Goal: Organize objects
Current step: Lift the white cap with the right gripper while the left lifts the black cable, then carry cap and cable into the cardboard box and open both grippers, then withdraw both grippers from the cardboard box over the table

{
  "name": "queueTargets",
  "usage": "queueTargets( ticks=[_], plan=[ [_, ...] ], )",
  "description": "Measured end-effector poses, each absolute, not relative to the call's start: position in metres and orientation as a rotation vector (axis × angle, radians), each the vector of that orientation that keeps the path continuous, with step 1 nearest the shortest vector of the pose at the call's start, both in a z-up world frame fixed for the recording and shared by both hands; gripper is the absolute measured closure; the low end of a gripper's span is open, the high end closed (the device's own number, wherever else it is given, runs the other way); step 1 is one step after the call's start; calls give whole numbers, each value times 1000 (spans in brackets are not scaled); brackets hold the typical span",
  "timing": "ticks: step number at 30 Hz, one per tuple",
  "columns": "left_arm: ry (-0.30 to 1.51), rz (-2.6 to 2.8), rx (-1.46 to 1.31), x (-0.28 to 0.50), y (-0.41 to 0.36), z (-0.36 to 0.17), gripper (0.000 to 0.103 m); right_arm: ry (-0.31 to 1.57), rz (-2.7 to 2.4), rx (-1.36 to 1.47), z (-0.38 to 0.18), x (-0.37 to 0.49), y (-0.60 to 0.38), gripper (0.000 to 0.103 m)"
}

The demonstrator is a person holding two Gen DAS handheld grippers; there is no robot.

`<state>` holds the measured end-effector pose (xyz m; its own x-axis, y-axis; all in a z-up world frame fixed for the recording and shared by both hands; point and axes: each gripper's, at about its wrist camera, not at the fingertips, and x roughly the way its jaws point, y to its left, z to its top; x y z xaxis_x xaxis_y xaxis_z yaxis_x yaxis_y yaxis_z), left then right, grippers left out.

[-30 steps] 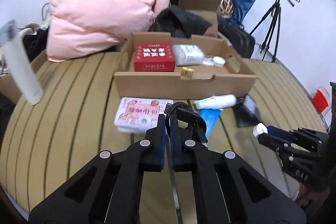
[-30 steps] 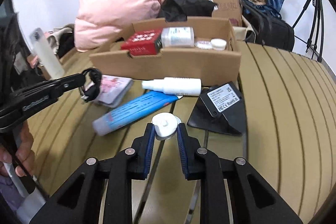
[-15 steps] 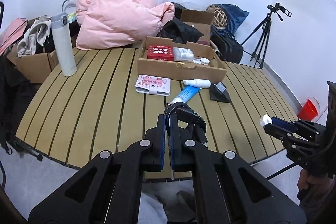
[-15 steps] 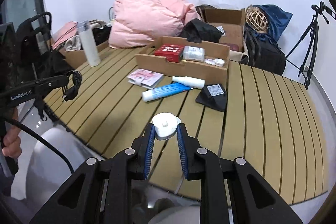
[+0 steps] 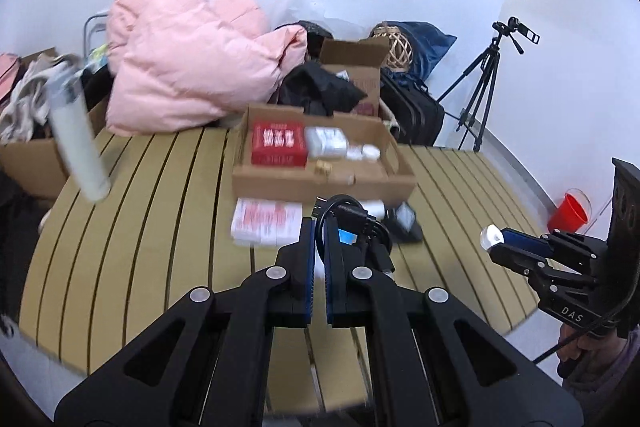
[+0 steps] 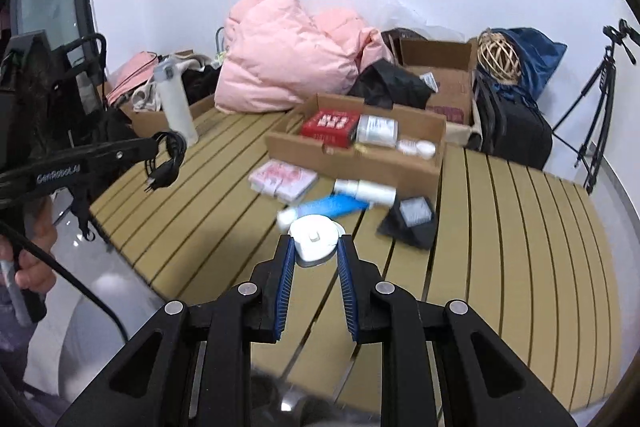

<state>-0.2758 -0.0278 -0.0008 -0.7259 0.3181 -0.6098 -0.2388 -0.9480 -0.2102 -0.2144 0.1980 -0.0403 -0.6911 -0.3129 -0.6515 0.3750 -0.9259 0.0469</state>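
My left gripper [image 5: 318, 227] is shut on a coiled black cable [image 5: 352, 223], held in the air above the near part of the slatted table [image 5: 160, 227]. In the right wrist view that cable [image 6: 166, 163] hangs from the left gripper [image 6: 154, 147] at the left. My right gripper [image 6: 316, 247] is shut on a small white round case [image 6: 314, 237], also lifted above the table's near edge. An open cardboard box [image 5: 320, 183] at the back holds a red box [image 5: 278, 143], a white bottle and small white pots. In front of it lie a pink packet [image 6: 282, 179], a white spray bottle [image 6: 364, 191], a blue tube [image 6: 332, 207] and a black adapter [image 6: 412, 217].
A white flask [image 6: 176, 103] stands at the table's left. Behind the table are a pink quilt [image 5: 188, 59], another cardboard box [image 6: 436, 75], dark bags and a tripod [image 5: 480, 87]. A red cup [image 5: 570, 213] sits on the floor at the right. A person's hand [image 6: 32, 255] holds the left handle.
Both grippers have risen and drawn back from the table with the cable and the white case still gripped, then come somewhat nearer again. The objects on the table have not moved.
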Motion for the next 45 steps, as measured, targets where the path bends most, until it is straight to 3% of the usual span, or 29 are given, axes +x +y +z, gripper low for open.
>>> queueTargets(
  ticks=[5, 9, 13, 21, 22, 23, 24, 26, 30, 31, 34, 39, 42, 45],
  plan=[
    [-217, 2585, -1029, -373, -8, 6, 103, 125, -2608, 1022, -20, -302, 209, 79],
    [-293, 2451, -1183, -460, 30, -26, 102, 113, -2594, 1143, -29, -387, 218, 79],
    [-312, 2396, -1361, -533, 64, -79, 102, 126, -2588, 1271, -59, -459, 221, 79],
    [-257, 2386, -1567, -578, 96, -147, 101, 112, -2511, 1563, -138, -545, 237, 78],
    [-260, 2399, -1563, -579, 95, -150, 98, 127, -2510, 1578, -143, -549, 237, 78],
    [-261, 2404, -1566, -580, 94, -152, 88, 141, -2505, 1592, -149, -553, 238, 78],
    [-258, 2415, -1577, -582, 93, -153, 63, 150, -2497, 1607, -153, -556, 239, 78],
    [-249, 2446, -1584, -586, 90, -152, 44, 179, -2489, 1628, -158, -559, 239, 78],
    [-191, 2477, -1563, -580, 85, -139, 42, 205, -2477, 1626, -158, -561, 234, 73],
    [-184, 2480, -1548, -578, 83, -134, 40, 206, -2475, 1629, -157, -562, 233, 62],
    [-140, 2503, -1475, -565, 76, -108, 29, 146, -2470, 1585, -146, -558, 231, 14],
    [-10, 2572, -1373, -526, 63, -62, 7, 156, -2528, 1497, -111, -537, 227, 12],
    [19, 2591, -1333, -488, 50, -39, 0, 117, -2547, 1444, -85, -515, 230, 12],
    [83, 2627, -1276, -439, 39, -22, 0, 85, -2574, 1382, -59, -481, 234, 12]
  ],
)
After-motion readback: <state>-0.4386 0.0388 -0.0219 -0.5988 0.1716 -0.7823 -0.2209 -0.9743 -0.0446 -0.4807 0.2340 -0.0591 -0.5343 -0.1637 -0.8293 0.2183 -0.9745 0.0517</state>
